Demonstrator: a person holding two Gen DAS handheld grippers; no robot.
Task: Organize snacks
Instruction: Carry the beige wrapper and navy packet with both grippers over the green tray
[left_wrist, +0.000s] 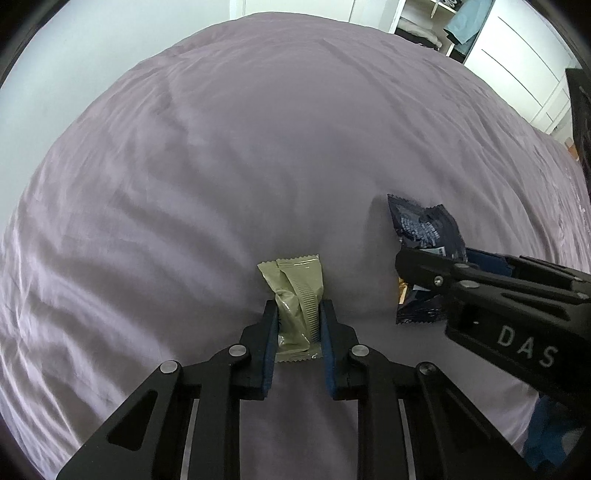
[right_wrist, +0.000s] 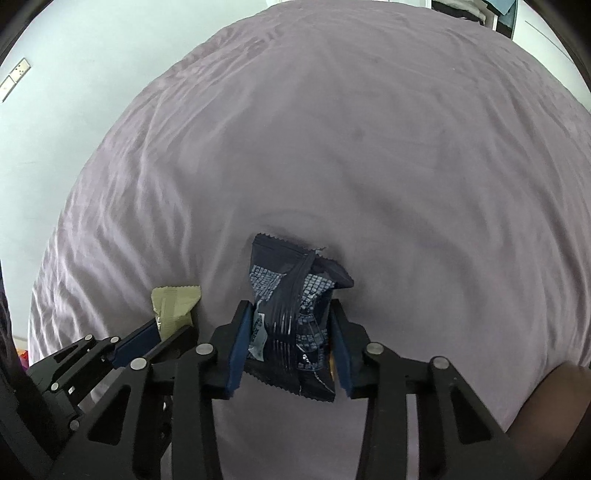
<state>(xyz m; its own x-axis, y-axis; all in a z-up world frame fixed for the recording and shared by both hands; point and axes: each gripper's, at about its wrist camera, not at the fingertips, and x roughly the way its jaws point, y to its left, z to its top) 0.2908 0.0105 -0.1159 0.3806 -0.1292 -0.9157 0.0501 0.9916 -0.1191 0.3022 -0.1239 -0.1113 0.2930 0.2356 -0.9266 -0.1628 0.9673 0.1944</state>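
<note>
A small olive-green snack packet (left_wrist: 297, 302) lies on the purple bedsheet (left_wrist: 221, 166), and my left gripper (left_wrist: 298, 314) is shut on its sides. To its right a dark blue snack packet (left_wrist: 421, 229) is pinched by my right gripper (left_wrist: 417, 273), which reaches in from the right. In the right wrist view the dark blue packet (right_wrist: 291, 314) is crumpled between the blue pads of my right gripper (right_wrist: 291, 325), which is shut on it. The olive packet (right_wrist: 173, 299) and my left gripper (right_wrist: 162, 332) show at the lower left there.
The purple sheet (right_wrist: 332, 147) covers the whole bed, wrinkled but bare beyond the two packets. White wardrobe shelves with folded clothes (left_wrist: 443, 26) stand past the far right edge. A pale wall (right_wrist: 55, 110) runs along the left side.
</note>
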